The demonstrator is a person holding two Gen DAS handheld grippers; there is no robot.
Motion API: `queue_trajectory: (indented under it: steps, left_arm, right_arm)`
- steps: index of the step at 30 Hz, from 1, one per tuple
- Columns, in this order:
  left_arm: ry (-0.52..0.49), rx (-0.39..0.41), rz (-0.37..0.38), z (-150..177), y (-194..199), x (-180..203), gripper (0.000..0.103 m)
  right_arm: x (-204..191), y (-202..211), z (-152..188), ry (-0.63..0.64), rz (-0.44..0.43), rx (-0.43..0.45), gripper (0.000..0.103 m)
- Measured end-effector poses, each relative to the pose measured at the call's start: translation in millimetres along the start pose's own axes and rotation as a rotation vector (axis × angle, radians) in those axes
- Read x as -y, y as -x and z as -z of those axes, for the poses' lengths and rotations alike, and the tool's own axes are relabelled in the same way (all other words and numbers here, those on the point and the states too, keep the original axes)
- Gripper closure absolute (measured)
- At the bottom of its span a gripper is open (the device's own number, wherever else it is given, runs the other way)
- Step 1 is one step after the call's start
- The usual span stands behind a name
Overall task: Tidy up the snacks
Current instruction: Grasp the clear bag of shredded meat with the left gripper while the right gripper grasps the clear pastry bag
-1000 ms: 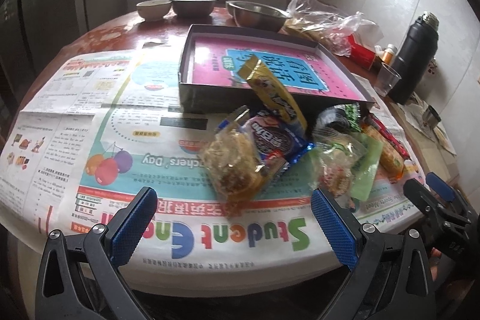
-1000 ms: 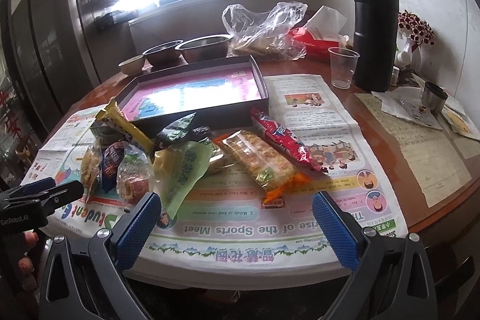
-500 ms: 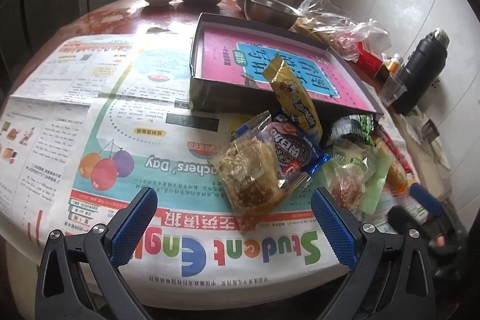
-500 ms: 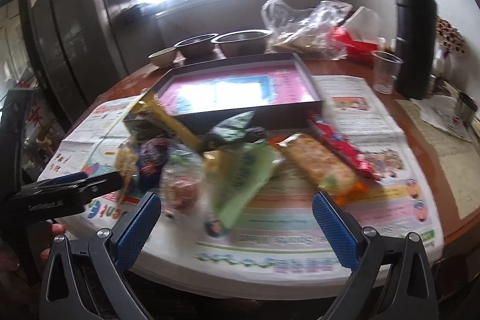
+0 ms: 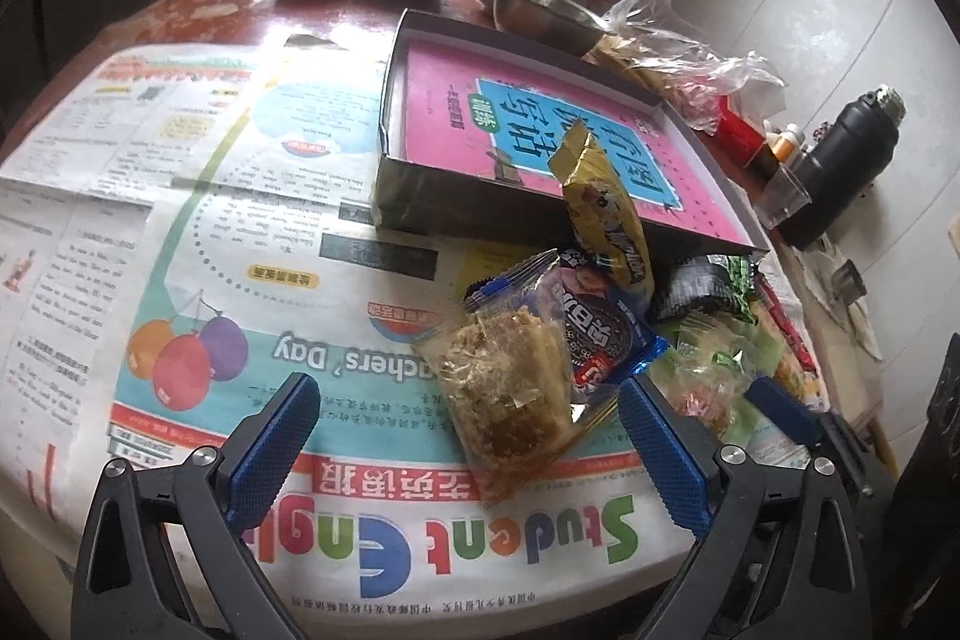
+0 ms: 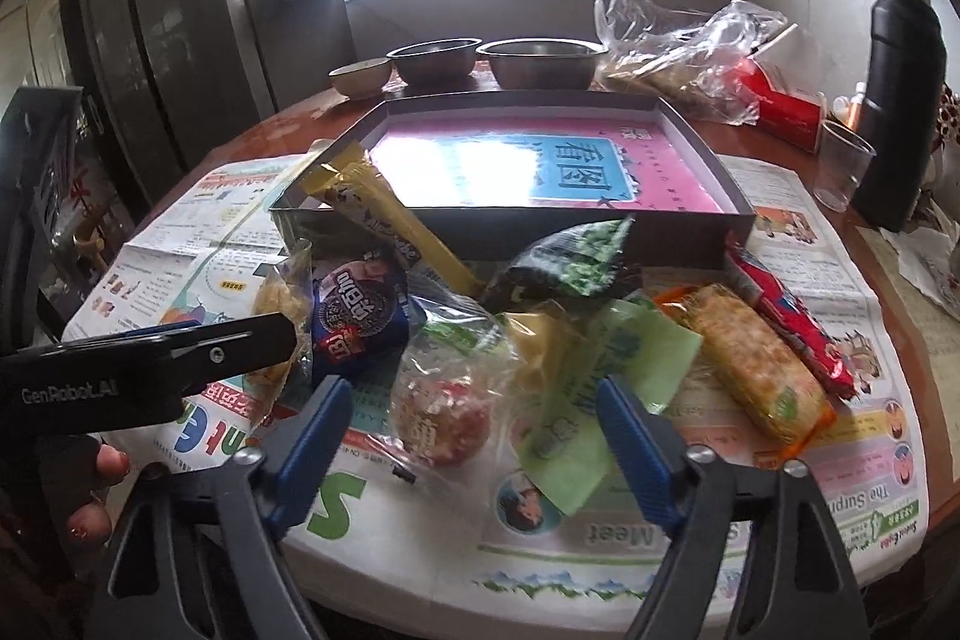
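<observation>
Mostly crinkly plastic snack packets [image 6: 444, 400].

Wrapped snacks [image 6: 540, 340] — heaped before box [image 6: 600, 229]

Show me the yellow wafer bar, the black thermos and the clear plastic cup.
yellow wafer bar [image 6: 390, 226], right wrist view, middle of wrapper.
black thermos [image 6: 903, 100], right wrist view, body.
clear plastic cup [image 6: 843, 166], right wrist view, side wall.

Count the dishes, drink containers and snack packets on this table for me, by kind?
Bowls: 3
Black flask: 1
Clear cup: 1
Snack packets in front of the box: about 8, as they overlap
Total: about 13
</observation>
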State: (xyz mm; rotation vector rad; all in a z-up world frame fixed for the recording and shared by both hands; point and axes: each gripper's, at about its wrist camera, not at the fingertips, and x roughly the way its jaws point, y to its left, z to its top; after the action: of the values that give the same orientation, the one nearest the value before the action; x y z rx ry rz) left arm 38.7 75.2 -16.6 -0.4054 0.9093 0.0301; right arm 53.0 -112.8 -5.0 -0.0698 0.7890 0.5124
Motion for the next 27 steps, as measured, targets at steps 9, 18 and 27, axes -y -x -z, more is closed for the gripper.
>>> queue_trajectory:
  steps: [9, 18, 27]
  left_arm:
    - [0.035, -0.016, 0.034, -3.8, -7.0, -2.5, 0.019]
    - [0.068, -0.030, 0.100, -3.9, -10.1, -0.9, 0.042]
    - [0.066, -0.013, 0.107, -3.0, -4.9, -6.7, 0.054]
  right_arm:
    - [-1.2, -9.9, 1.9, 0.016, 0.001, -0.007, 0.046]
    - [0.4, -8.4, 4.5, 0.014, -0.017, 0.006, 0.049]
    - [3.0, 2.1, 4.5, 0.004, -0.063, 0.041, 0.057]
